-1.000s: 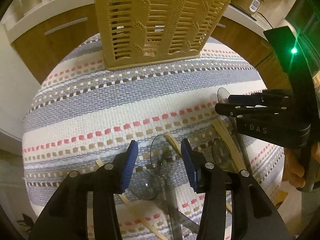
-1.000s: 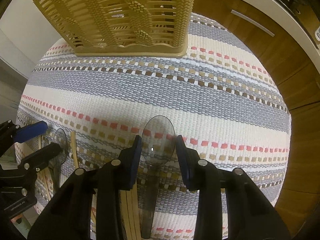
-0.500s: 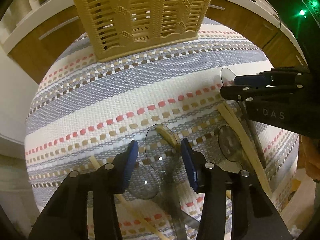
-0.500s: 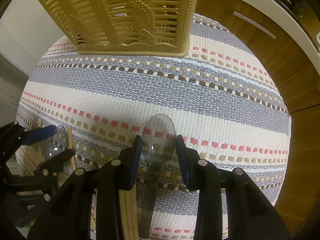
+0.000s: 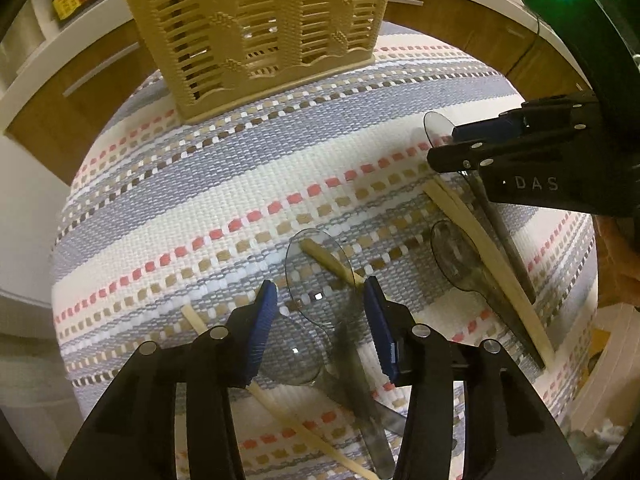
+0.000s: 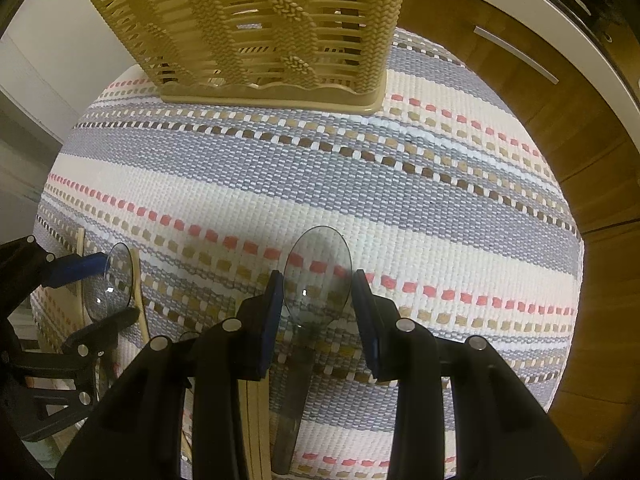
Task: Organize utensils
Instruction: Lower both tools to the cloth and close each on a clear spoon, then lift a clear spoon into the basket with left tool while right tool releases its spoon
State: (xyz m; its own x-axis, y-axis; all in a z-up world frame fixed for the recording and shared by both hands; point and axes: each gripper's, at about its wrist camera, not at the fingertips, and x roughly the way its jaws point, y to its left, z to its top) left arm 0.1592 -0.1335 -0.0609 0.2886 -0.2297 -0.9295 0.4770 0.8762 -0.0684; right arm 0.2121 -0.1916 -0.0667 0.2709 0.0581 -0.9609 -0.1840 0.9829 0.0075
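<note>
A tan slotted utensil basket (image 5: 256, 28) stands at the far side of a striped woven mat (image 5: 224, 184); it also shows in the right wrist view (image 6: 272, 28). Clear grey plastic spoons and wooden chopsticks lie on the mat. My left gripper (image 5: 318, 312) holds a clear spoon (image 5: 316, 276) by its neck, lifted above another spoon (image 5: 294, 354). My right gripper (image 6: 316, 304) holds a clear spoon (image 6: 318, 268) by its neck, raised over the mat. In the left wrist view, the right gripper (image 5: 452, 144) is at the right.
A third clear spoon (image 5: 460, 260) and a pair of chopsticks (image 5: 488, 264) lie on the mat's right side. Another chopstick (image 5: 280, 404) lies under my left gripper. Wooden cabinets with a white counter (image 6: 520, 40) stand behind the table.
Both grippers have moved forward toward the basket, each carrying its spoon. The basket looks larger and closer in both views.
</note>
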